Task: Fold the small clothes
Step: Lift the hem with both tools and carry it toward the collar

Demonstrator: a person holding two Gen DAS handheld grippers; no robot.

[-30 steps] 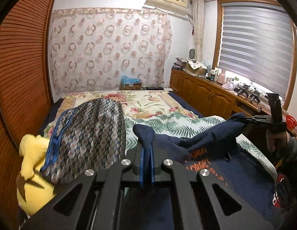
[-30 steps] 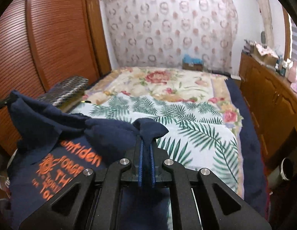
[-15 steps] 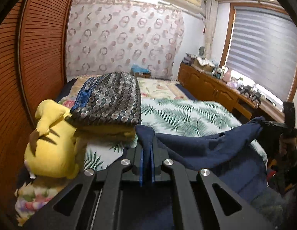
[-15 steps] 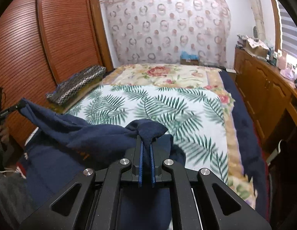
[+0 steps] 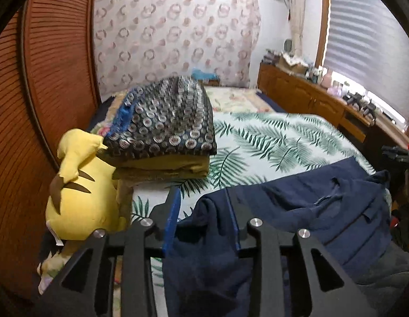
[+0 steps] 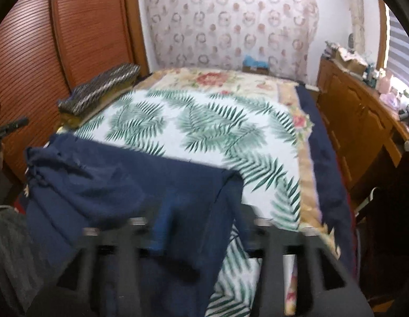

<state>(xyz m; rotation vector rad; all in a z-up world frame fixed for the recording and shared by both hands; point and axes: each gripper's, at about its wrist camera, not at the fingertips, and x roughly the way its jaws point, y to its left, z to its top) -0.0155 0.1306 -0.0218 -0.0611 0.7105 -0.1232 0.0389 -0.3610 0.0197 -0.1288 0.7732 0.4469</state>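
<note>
Left wrist view, from left to right. A slatted reddish-brown wooden wardrobe door [image 5: 45, 105] is seen at the left edge. Beside it, a yellow plush toy with brown stripes [image 5: 82, 192] is lodged against a folded stack of cloth, the top layer being a dark ring-patterned fabric [image 5: 167, 121] and the lower layer mustard-coloured. The stack rests on the bed with a white, green-fern-printed cover [image 5: 278, 142]. In the foreground the left hand-held gripper [image 5: 203, 220] is shown with its jaws opening; a bunched corner of the navy-blue small garment [image 5: 323, 211] lies between the blue-edged fingers, against the right one and clear of the left. The garment is spread along the near edge of the bed toward the right, where a wooden sideboard under a blinded window [image 5: 310, 100] is found.

Right wrist view, from left to right. The garment [image 6: 119, 185] is draped over the near edge of the fern-printed cover [image 6: 204, 121]. The right hand-held gripper [image 6: 199, 227] is blurred; its jaws are opening and stand wide apart, with a hanging fold of navy cloth between them, apparently no longer pinched. A navy border runs along the bed's right side.
</note>
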